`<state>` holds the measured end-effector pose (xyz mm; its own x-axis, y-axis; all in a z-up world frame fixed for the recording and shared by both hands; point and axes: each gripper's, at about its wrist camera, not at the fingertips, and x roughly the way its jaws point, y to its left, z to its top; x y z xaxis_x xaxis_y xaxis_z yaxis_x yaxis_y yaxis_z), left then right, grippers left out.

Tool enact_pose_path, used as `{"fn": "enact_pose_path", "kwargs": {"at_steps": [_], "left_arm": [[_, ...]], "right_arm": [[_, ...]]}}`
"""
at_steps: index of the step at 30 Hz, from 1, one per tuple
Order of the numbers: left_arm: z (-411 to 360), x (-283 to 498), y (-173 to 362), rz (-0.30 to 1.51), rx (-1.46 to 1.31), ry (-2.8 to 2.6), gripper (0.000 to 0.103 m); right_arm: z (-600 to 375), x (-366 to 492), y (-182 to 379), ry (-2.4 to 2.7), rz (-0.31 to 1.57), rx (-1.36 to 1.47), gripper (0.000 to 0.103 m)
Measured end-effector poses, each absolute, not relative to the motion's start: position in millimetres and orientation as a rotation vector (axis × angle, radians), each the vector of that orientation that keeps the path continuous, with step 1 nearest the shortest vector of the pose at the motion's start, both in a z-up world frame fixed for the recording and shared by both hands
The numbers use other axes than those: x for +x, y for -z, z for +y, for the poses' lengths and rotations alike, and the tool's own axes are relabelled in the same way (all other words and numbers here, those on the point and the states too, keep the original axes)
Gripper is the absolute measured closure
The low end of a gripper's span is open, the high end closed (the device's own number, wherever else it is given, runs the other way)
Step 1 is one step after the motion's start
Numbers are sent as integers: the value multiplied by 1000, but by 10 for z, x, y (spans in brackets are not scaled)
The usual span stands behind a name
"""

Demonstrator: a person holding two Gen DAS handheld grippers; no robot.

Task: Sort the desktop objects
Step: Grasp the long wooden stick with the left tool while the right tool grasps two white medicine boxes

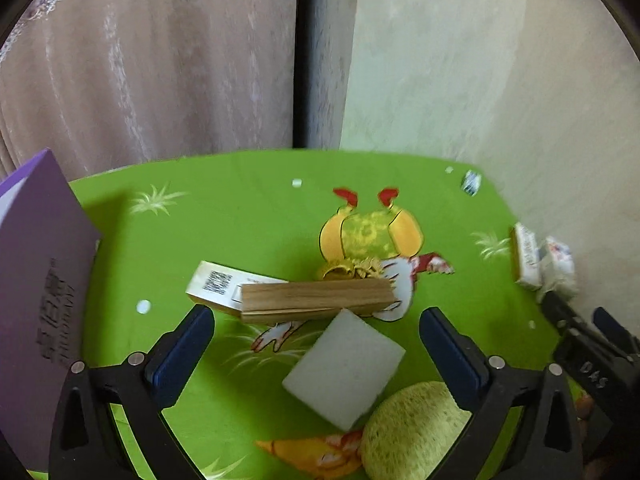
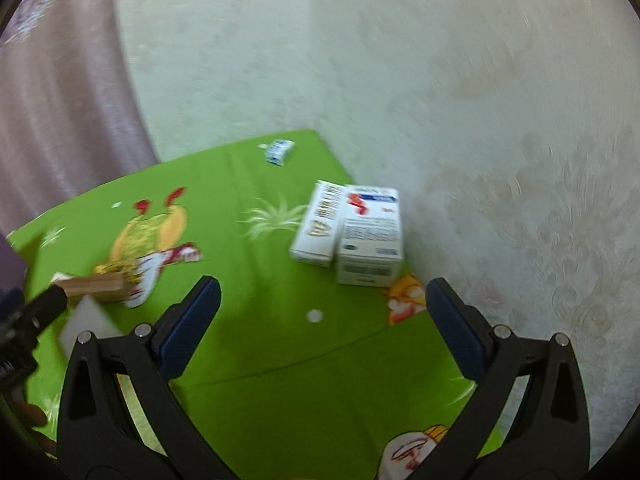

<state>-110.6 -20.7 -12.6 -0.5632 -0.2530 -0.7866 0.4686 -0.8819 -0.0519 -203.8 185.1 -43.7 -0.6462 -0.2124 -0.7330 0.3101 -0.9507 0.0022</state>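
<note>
My left gripper (image 1: 316, 316) stands open above the green printed cloth (image 1: 240, 216), nothing between its pads. Just beyond its tips lie a wooden block (image 1: 316, 300), a cream box with a QR code (image 1: 216, 286) behind it, a white foam block (image 1: 346, 372) and a round yellow sponge (image 1: 412, 432). My right gripper (image 2: 320, 292) is open too, empty, over bare cloth (image 2: 280, 360). Ahead of it to the right, two white medicine boxes (image 2: 348, 228) lie side by side near the wall. The right gripper (image 1: 580, 332) also shows at the left wrist view's right edge.
A purple box (image 1: 44, 272) stands at the table's left edge. A small blue-and-white packet (image 2: 279, 151) lies at the far corner. Curtains (image 1: 160, 60) and a pale wall (image 2: 440, 80) close off the back and right. Small white dots (image 2: 315, 315) lie scattered on the cloth.
</note>
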Motion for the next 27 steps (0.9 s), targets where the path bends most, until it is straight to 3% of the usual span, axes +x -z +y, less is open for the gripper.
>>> {"fn": "enact_pose_path", "kwargs": {"at_steps": [22,23,27], "left_arm": [[-197,-1549,420,240,1236,2351,0],[-189,-1553,418,243,1237,2357,0],[-187,-1578,426,232,1234,2364,0]], "right_arm": [[1803,-2425,733,2614,116,1283,2],[1795,-2441,736,2608,116,1282,4],[1785,-2440,725,2622,145,1284,28]]}}
